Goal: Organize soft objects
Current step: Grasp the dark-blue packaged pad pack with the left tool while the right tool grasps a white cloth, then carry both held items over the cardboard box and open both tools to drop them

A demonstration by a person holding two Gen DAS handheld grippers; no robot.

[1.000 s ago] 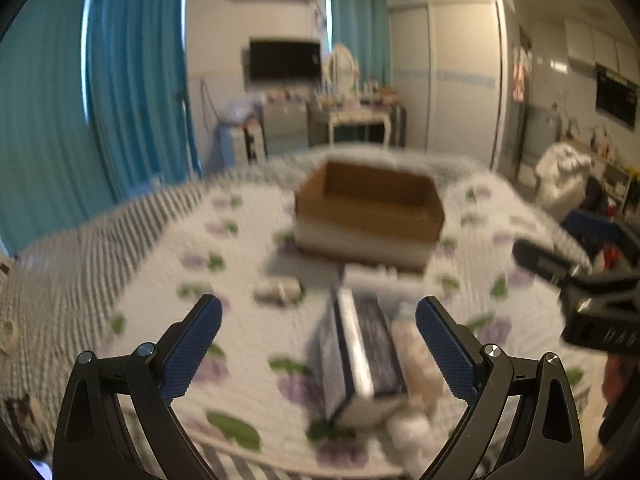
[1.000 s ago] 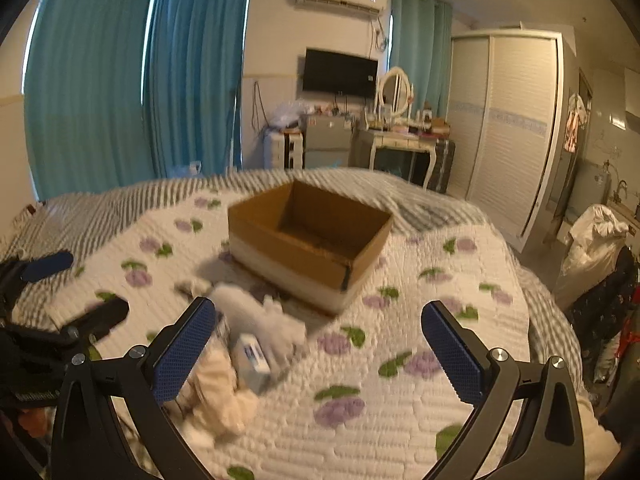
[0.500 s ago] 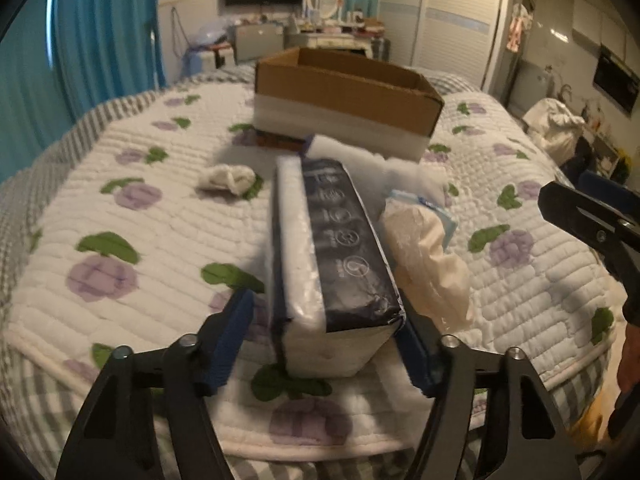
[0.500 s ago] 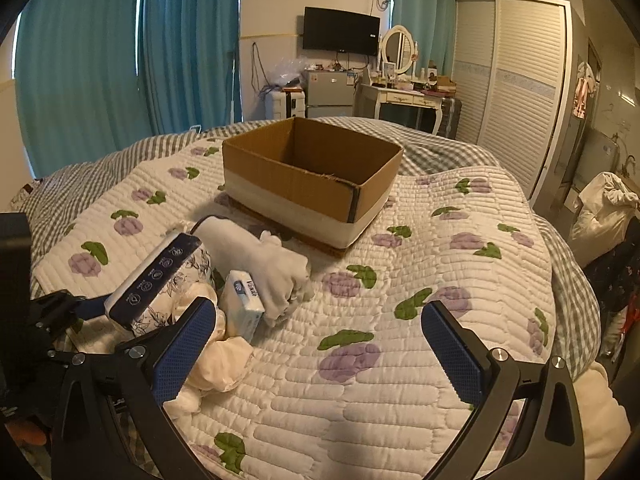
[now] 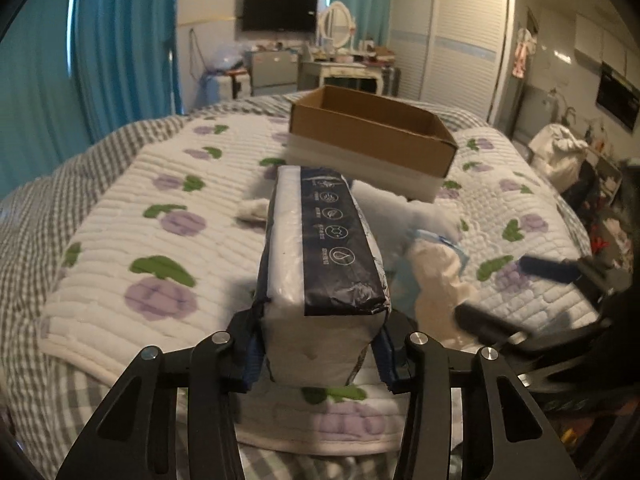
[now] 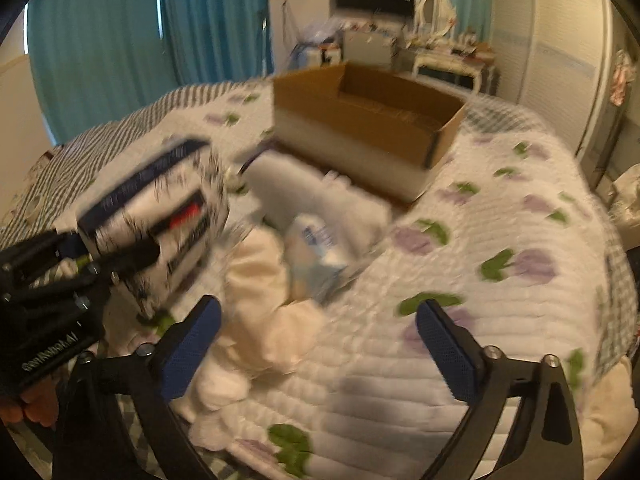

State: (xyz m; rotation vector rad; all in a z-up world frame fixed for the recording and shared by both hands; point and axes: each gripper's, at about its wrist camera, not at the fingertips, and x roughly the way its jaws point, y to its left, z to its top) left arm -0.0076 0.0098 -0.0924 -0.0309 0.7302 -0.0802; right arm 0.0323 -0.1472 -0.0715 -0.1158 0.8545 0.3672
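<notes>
My left gripper (image 5: 318, 354) is shut on a white and dark blue tissue pack (image 5: 320, 256) and holds it lifted above the quilt; the pack also shows in the right wrist view (image 6: 156, 216). An open cardboard box (image 5: 372, 136) stands on the bed beyond it and also shows in the right wrist view (image 6: 364, 120). My right gripper (image 6: 316, 344) is open and empty, low over a cream cloth (image 6: 268, 300), with a small blue and white packet (image 6: 316, 248) and a white bundle (image 6: 320, 196) just ahead.
A small white cloth (image 5: 252, 210) lies left of the pack. The bed has a quilt (image 5: 160, 216) with purple flowers and its front edge is close below. Teal curtains (image 5: 120, 40), a dresser and a wardrobe (image 5: 452, 36) stand behind.
My left gripper closed on the tissue pack and lifted it off the quilt. My right gripper moved down and left towards the cream cloth, still open.
</notes>
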